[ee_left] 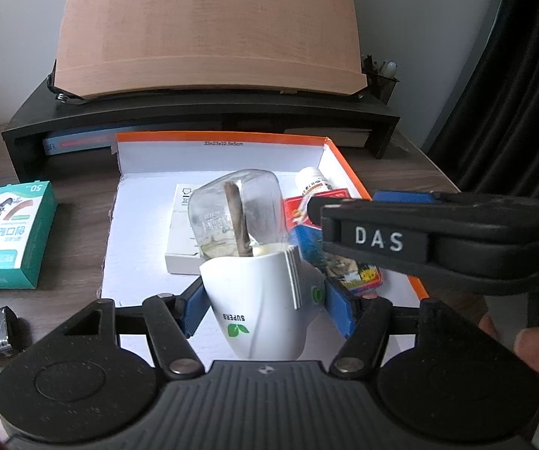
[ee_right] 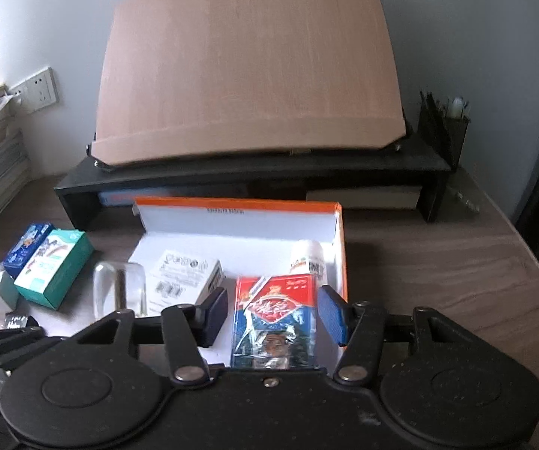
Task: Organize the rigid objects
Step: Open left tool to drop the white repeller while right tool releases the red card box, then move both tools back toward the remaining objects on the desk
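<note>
White bottle clamped in left tongs | right tongs released, straddling card pack | orange box

In my tray, the card pack lies right of the box, bottle behind it.

Grey wall, wood-grain desk, black riser shelf, dark curtain.

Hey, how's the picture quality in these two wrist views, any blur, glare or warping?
Left wrist view: sharp, though the clear-topped white bottle held in the left gripper catches window glare. Right wrist view: softer, slight blur across the wooden board, whose edges bow from fisheye distortion.
</note>
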`<state>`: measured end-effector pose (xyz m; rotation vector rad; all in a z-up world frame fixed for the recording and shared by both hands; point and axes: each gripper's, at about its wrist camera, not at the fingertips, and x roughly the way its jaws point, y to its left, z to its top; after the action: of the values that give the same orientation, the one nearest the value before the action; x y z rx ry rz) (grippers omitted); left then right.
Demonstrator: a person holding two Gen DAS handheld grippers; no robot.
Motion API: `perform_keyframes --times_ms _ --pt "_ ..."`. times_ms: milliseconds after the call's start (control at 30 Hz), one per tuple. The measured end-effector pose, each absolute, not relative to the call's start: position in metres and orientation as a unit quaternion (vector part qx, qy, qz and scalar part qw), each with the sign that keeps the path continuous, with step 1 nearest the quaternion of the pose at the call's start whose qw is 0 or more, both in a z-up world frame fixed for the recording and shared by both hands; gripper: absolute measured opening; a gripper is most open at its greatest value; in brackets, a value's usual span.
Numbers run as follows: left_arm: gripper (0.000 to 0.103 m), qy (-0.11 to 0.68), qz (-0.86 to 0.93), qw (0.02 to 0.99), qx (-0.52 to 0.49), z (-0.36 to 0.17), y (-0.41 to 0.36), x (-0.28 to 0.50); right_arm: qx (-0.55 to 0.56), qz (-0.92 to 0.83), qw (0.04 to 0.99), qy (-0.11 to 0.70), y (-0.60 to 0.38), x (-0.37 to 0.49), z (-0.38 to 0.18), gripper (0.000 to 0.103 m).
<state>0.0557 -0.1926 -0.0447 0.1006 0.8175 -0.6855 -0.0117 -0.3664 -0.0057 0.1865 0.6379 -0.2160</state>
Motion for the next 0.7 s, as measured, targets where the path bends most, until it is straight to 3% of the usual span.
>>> perform_keyframes --times_ms 133,700 --pt "0.064 0.392 -0.342 0.853 0.044 -0.044 -0.193 0.056 0.089 -0.119 0.942 0.301 -0.365 -0.02 -0.001 0.067" --pt "0.078 0.367 -0.341 0.865 0.015 -0.017 -0.133 0.038 0.116 -0.171 0.943 0.261 -0.334 -0.07 0.027 0.079"
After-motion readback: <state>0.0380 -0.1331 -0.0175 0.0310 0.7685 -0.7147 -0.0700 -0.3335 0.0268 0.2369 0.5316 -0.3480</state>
